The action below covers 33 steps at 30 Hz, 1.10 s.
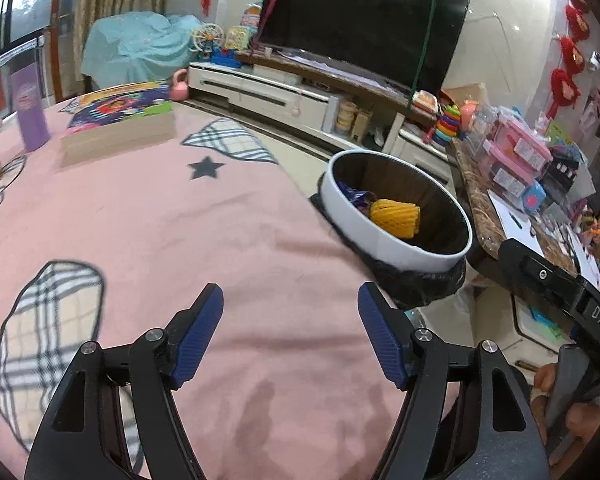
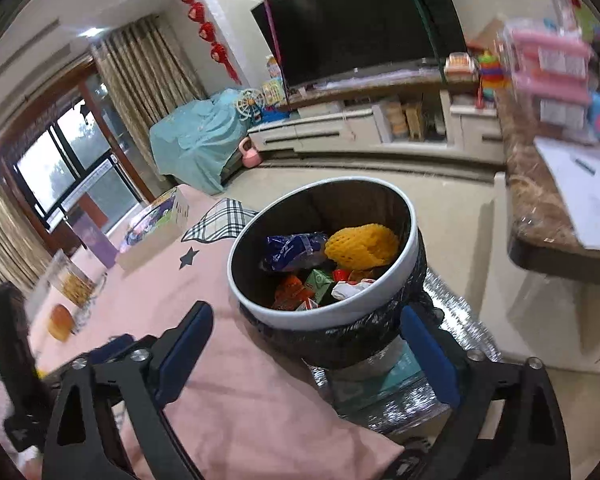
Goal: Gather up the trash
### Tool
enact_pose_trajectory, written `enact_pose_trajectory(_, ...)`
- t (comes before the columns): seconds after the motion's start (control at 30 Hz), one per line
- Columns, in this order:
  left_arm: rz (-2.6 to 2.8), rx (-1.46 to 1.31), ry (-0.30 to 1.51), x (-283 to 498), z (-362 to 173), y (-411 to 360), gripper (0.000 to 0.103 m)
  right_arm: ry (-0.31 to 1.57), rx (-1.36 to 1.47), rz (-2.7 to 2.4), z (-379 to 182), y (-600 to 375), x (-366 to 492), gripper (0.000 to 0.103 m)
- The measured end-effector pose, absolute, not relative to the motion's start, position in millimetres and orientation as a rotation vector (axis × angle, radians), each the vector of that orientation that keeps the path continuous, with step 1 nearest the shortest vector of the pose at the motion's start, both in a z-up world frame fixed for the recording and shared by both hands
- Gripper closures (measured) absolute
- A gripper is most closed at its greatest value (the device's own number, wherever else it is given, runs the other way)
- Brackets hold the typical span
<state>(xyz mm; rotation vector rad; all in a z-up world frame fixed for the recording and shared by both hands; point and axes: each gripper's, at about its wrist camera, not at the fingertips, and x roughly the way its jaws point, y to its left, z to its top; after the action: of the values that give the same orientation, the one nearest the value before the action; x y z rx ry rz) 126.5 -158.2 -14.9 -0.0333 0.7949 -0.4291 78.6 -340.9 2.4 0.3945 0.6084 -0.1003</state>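
Overhead, pink tablecloth (image 1: 228,240); television (image 1: 364,28) behind trash bin (image 2: 300,314).

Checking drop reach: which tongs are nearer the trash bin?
Right. The right tongs hang open directly before the trash bin, its liner between their fingers. The left tongs sit open over the pink tablecloth, bin up-right.

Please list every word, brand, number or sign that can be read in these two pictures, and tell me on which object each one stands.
"DAS": white letters on the black body of the right gripper, seen in the left wrist view.
Purple carton: round logo, too blurred to read.
Colourful box on the pink tablecloth: print too small.
Blue wrapper in the trash bin: lettering unreadable.
Pink boxes: labels too small.
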Motion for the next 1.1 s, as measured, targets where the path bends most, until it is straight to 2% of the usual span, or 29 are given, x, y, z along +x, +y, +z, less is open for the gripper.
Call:
enact_pose_trajectory(0.17, -0.398, -0.059, 0.725, 99, -11, -129, 0.026, 0.543, 0.332, -0.150, 6, -322, 54, 0.003)
enact_pose_trajectory(0.33, -0.367, -0.077, 0.643, 71, -4, -107, 0.015, 0.422, 0.271, -0.168, 18, -302, 26, 0.001)
enact_pose_trajectory(0.47, -0.357, -0.073, 0.564, 56, 7, -97, 0.013, 0.324, 0.201, -0.186, 33, -284, 6, 0.000)
enact_pose_trajectory(0.6, -0.301, -0.069, 0.467, 40, 18, -82, 0.000, 0.229, 0.171, -0.193, 46, -274, -11, 0.000)
enact_pose_trajectory(0.83, -0.220, -0.022, 0.375, 17, 19, -75, 0.000, 0.260, 0.206, -0.187, 24, -270, -10, 0.000)
enact_pose_trajectory(1.1, -0.175, 0.022, 0.364, 7, 12, -75, 0.000, 0.265, 0.158, -0.174, 8, -254, -14, 0.000)
